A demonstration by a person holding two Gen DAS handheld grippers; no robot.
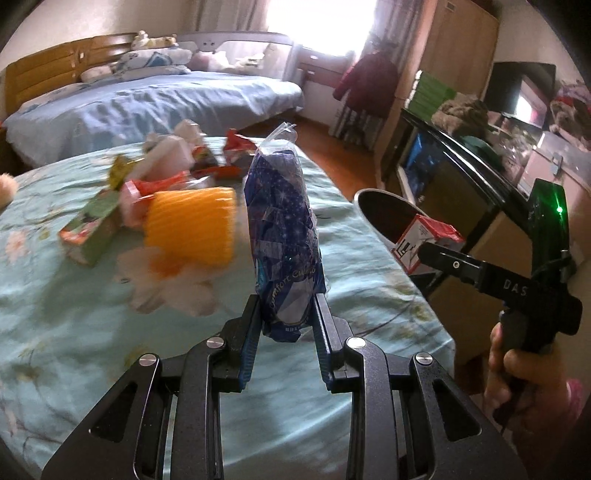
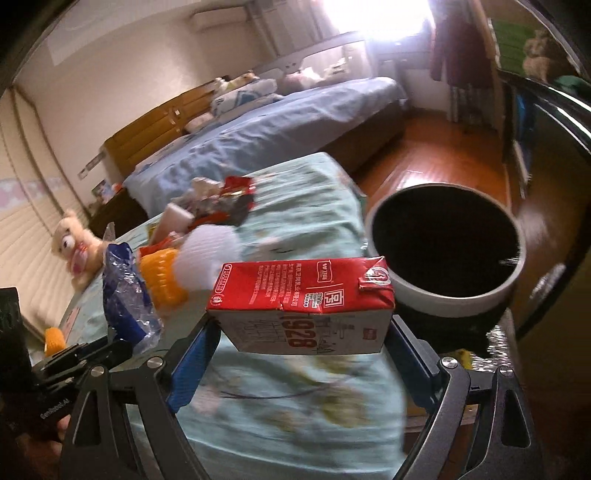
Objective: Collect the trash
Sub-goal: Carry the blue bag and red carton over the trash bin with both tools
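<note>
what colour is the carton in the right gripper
Red on top, white below with red "1928" print: the carton shows best in the right wrist view, between the right gripper fingers.

We read "1928" inverted on the red carton (image 2: pixel 306 306), "Comfort" on the blue wrapper (image 1: pixel 284 236), "DAS" on the right gripper (image 1: pixel 448 264), and "GenRobot.AI" on the left gripper (image 2: pixel 110 341).

light: window (image 1: pixel 325 26) glare, blown out | blur: bedspread (image 1: pixel 74 314) smeared | edges: fisheye bend, dark corners
</note>
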